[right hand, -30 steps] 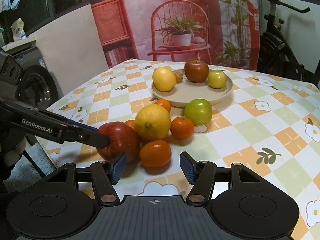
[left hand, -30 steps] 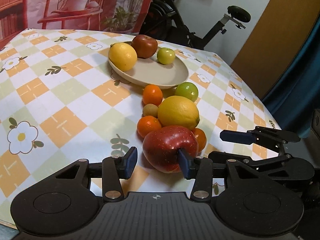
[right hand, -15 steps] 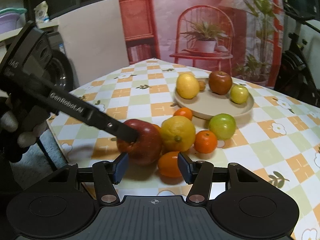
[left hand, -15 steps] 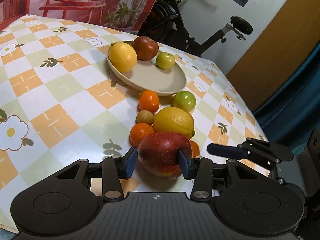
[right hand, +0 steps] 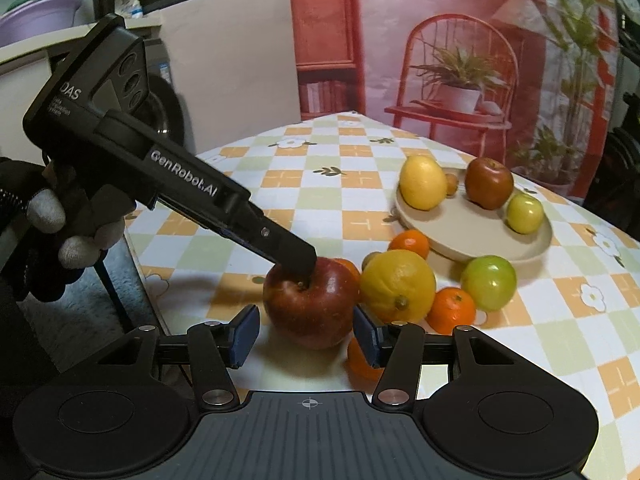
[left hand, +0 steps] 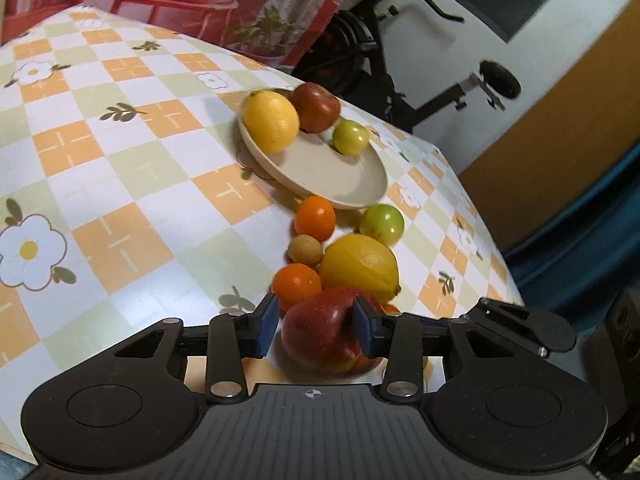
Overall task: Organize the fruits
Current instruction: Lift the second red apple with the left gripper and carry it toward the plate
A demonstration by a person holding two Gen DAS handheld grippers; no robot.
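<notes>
Dim indoor light, soft shadows — fisheye bending, slight blur at edges.

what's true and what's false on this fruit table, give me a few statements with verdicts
1. The plate holds a lemon. True.
2. The green apple lies on the plate. False: it rests on the tablecloth, just off the rim.
3. The big red apple sits between the fingers of the right tongs. True.
4. All orange fruit is already on the plate. False: an orange lies on the cloth beside the second lemon, and there is none on the plate.
</notes>
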